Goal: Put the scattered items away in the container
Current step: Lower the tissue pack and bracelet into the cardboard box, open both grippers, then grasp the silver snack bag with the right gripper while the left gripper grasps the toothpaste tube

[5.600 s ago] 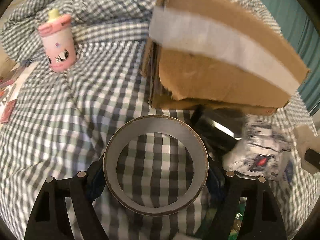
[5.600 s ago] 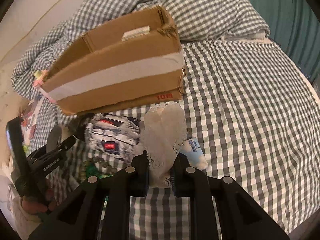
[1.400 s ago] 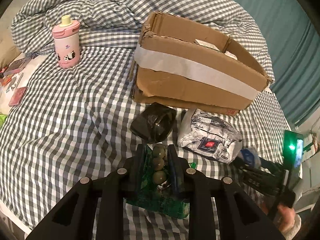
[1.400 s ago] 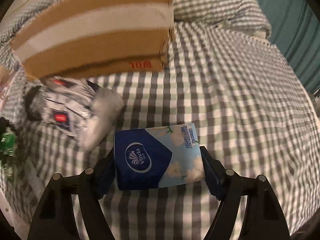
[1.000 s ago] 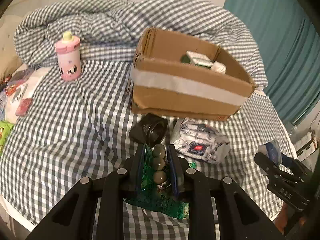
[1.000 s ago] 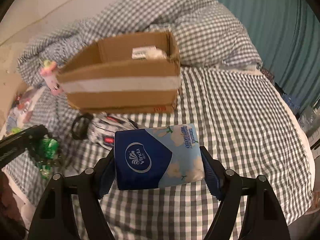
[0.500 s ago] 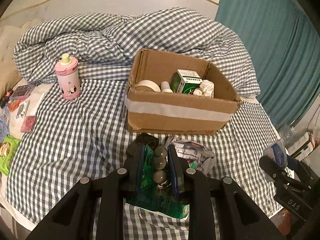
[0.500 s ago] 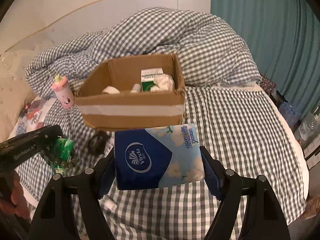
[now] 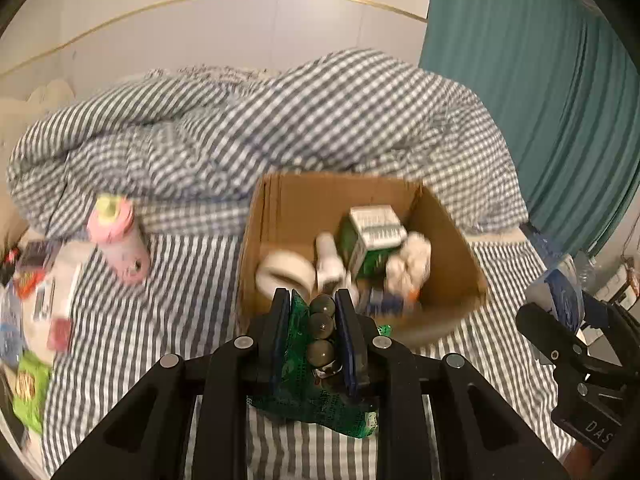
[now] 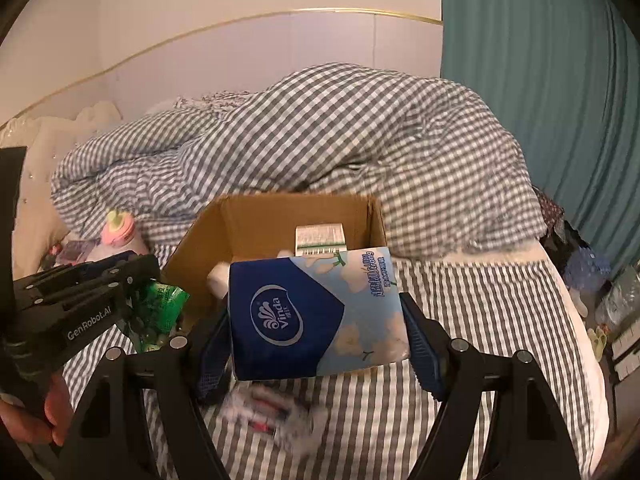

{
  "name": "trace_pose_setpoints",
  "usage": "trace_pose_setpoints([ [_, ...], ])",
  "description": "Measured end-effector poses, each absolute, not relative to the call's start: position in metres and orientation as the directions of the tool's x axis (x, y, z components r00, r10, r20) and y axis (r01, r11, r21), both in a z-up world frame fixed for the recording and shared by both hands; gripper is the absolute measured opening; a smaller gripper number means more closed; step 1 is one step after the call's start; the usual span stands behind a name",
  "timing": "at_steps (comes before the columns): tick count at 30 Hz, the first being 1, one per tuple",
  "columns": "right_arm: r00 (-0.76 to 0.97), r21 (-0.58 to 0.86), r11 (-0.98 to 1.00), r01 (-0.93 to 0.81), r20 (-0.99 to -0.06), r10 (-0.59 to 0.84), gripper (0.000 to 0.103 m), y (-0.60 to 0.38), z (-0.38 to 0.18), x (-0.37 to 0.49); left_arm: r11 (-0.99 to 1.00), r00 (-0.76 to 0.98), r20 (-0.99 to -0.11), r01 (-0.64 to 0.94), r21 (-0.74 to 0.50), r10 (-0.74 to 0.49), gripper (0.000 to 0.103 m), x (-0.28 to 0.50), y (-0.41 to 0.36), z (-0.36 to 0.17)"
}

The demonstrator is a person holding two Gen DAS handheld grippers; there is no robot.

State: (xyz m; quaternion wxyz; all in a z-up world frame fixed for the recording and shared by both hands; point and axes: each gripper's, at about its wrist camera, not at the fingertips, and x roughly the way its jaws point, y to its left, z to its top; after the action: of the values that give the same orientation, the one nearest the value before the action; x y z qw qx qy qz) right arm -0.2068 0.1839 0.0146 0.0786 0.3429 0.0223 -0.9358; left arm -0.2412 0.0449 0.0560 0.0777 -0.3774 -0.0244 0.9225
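The open cardboard box (image 9: 460,248) sits on the checked bed and holds a tape roll, a green carton (image 9: 372,240) and white items. My left gripper (image 9: 314,312) is shut on a green packet of round balls (image 9: 320,360), held up just before the box's near wall. In the right wrist view it shows at the left (image 10: 140,292). My right gripper (image 10: 316,320) is shut on a blue Vinda tissue pack (image 10: 312,312), held above the bed in front of the box (image 10: 256,216). It shows at the right edge of the left wrist view (image 9: 560,312).
A pink bottle (image 9: 120,236) stands left of the box. Small packets (image 9: 32,352) lie at the bed's left edge. A silver pouch (image 10: 276,404) lies blurred under the tissue pack. A bunched checked duvet (image 9: 240,128) lies behind the box, a teal curtain (image 9: 540,80) at right.
Both grippers have risen and moved toward the box with their loads. I now look down into the box from higher up.
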Motion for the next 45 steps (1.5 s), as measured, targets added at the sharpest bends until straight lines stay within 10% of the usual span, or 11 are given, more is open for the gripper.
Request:
trace_pose_setpoints([
  [9,-0.704,0.037,-0.989,0.14,-0.699,-0.126,0.088,0.189,-0.026,-0.276,-0.99,-0.685,-0.715,-0.111,-0.086,0.139,0.025,-0.313,0.065,0.033],
  [13,-0.717,-0.025,-0.996,0.087,-0.695,-0.045,0.092,0.195,-0.037,-0.276,-0.998,-0.682,-0.73,-0.058,-0.02,0.054,0.103,-0.32,0.069,0.012],
  [34,-0.771,-0.025,-0.986,0.164,-0.627,-0.113,0.092,0.197,0.042,-0.116,-0.999,-0.745,-0.666,-0.046,-0.007,0.039,0.103,-0.191,0.036,0.085],
  [45,-0.746,-0.004,-0.985,0.172,-0.653,-0.128,0.092,0.204,0.0,-0.025,-1.0,-0.699,-0.715,0.004,-0.029,0.019,0.103,-0.085,-0.008,0.024],
])
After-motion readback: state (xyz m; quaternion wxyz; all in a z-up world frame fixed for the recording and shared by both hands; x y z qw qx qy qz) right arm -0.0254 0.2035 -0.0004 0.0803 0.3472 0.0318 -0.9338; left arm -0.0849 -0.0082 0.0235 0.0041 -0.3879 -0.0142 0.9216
